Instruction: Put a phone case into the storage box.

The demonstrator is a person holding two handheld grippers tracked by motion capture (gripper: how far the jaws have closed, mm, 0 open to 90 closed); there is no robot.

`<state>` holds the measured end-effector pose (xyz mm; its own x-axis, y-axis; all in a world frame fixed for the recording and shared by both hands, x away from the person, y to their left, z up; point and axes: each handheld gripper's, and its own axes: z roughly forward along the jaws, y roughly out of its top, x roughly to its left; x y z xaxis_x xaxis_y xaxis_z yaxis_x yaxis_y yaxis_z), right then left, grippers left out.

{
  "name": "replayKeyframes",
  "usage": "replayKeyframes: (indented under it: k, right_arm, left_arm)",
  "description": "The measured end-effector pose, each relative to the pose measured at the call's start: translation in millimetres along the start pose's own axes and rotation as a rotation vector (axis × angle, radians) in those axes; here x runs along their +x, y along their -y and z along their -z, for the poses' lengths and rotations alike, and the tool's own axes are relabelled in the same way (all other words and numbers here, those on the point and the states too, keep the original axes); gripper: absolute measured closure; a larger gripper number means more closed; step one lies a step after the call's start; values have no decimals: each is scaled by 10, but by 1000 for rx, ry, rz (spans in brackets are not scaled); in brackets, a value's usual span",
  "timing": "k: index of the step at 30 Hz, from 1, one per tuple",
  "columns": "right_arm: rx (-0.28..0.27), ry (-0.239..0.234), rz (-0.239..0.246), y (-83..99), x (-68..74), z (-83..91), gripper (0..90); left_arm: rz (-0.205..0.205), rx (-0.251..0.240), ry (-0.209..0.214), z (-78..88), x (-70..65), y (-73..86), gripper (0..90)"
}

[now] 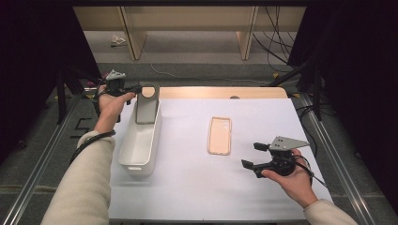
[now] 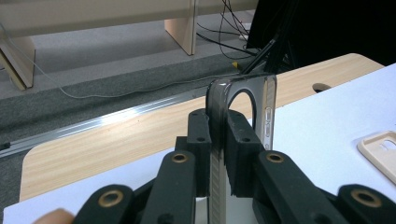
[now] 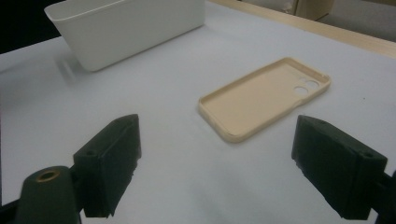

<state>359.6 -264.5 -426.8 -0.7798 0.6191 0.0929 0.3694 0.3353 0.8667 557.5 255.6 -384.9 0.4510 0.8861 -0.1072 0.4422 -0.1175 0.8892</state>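
A white bin (image 1: 141, 140) lies lengthwise at nine o'clock on the white table (image 1: 197, 187). The left gripper (image 1: 133, 89), at ten o'clock, grips a grey phone case (image 1: 147, 105) upright over the bin's far end. A beige case (image 1: 220, 135) lies flat near the centre, hollow side up. At four o'clock the right gripper (image 1: 251, 155) hovers with jaws spread, just right of the beige case and apart from it.

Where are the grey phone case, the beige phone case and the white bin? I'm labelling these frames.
grey phone case (image 1: 147, 105), high view, its back panel.
beige phone case (image 3: 261, 100), right gripper view, inner face.
white bin (image 1: 139, 145), high view, inside floor.
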Motion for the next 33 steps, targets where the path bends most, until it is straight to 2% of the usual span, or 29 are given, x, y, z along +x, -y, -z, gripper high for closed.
replayKeyframes:
  k: [17,26,30,33]
  right_arm:
    - [4,-4,2,-2,8,-11,166]
    - [5,-6,2,0,7,-9,167]
    - [6,-6,1,0,8,-8,167]
    - [6,-7,2,1,7,-8,167]
  left_arm:
    - [10,45,-56,-21,35,32,787]
    - [-2,66,-97,-52,19,33,777]
    - [-21,88,-123,-67,8,35,737]
    - [-29,103,-143,-77,12,32,666]
